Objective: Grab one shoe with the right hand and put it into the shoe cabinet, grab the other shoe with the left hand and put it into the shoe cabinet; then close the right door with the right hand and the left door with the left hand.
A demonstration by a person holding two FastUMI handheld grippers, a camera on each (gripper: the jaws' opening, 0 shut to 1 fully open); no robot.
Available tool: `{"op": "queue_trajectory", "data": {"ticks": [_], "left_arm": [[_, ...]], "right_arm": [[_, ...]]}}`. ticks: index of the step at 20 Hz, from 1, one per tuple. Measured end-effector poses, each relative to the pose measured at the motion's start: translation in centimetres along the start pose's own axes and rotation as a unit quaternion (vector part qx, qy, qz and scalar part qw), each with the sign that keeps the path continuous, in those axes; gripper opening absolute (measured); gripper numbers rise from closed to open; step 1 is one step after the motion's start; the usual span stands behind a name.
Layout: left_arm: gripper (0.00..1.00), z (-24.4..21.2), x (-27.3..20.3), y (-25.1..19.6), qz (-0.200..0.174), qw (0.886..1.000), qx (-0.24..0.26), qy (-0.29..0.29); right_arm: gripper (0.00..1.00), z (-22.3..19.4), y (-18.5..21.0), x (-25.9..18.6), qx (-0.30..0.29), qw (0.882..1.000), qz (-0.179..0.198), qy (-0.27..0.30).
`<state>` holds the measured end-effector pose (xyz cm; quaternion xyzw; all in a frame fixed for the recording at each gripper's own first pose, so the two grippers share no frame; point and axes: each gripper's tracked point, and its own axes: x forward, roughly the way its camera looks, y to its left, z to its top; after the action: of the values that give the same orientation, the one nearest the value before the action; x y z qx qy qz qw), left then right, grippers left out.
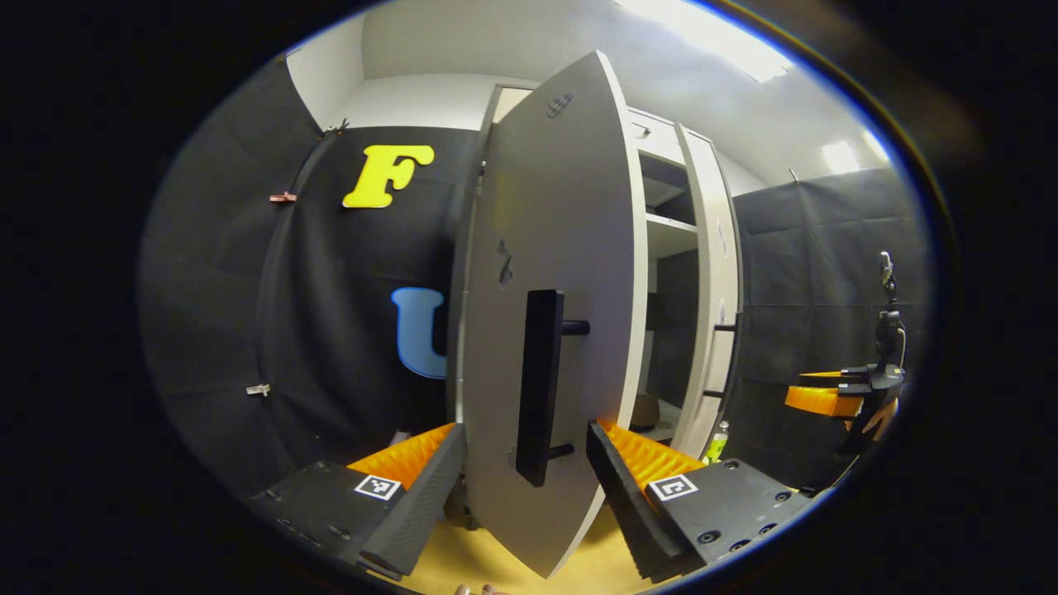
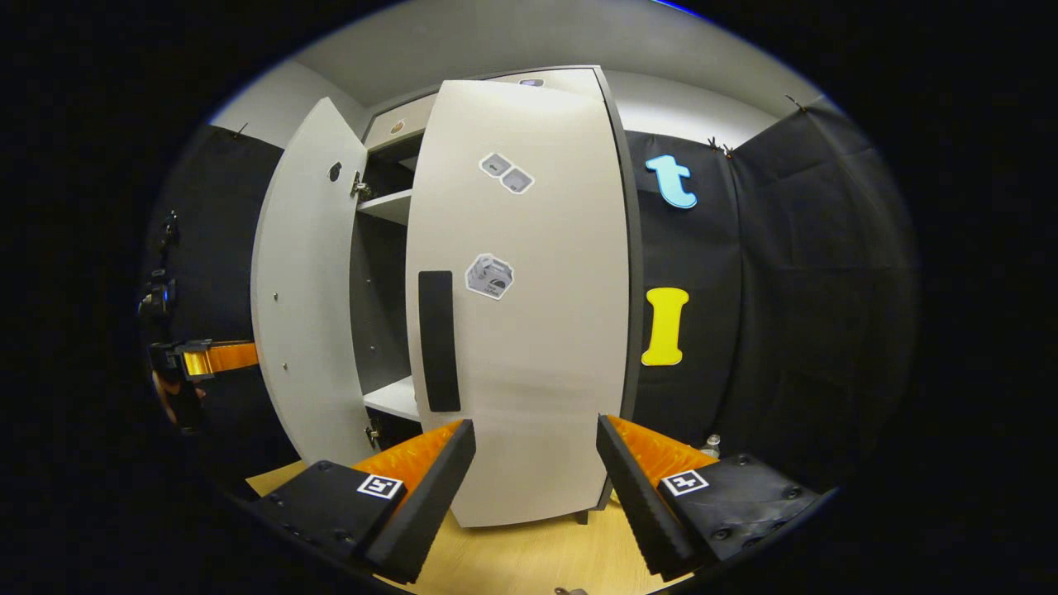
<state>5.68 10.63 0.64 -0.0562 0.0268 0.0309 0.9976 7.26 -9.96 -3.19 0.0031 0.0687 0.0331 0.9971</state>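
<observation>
We saw the white shoe cabinet (image 2: 388, 207) with both doors ajar: the left door (image 1: 562, 289) swung wide, the right door (image 2: 529, 330) nearly closed, each bearing 1 black handle (image 1: 539, 387).

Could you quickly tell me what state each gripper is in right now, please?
Left gripper: jaws open, holding nothing, facing the left door and its black handle.
Right gripper: jaws open, holding nothing, facing the right door.
</observation>
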Motion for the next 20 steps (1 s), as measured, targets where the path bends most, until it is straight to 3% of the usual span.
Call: {"op": "queue_trajectory", "data": {"ticks": [4,8,14,20], "left_arm": [[0.95,0.3,2.1,-5.2,-0.048,0.999,0.007,-0.002],[0.92,0.5,1.7,-7.0,-0.049,0.998,0.034,-0.004],[0.92,0.3,-0.1,-6.9,-0.047,0.999,0.026,0.002],[0.95,-0.2,-3.3,-7.1,-0.053,0.998,0.025,0.006]], "right_arm": [[0.97,0.0,-2.8,-0.5,-0.020,1.000,-0.015,0.000],[0.98,-0.1,-3.7,-1.0,-0.014,1.000,-0.013,0.002],[0.94,0.2,-3.1,-2.1,-0.006,1.000,-0.007,-0.001],[0.97,0.3,-1.8,-4.5,-0.012,1.000,-0.011,-0.002]]}}
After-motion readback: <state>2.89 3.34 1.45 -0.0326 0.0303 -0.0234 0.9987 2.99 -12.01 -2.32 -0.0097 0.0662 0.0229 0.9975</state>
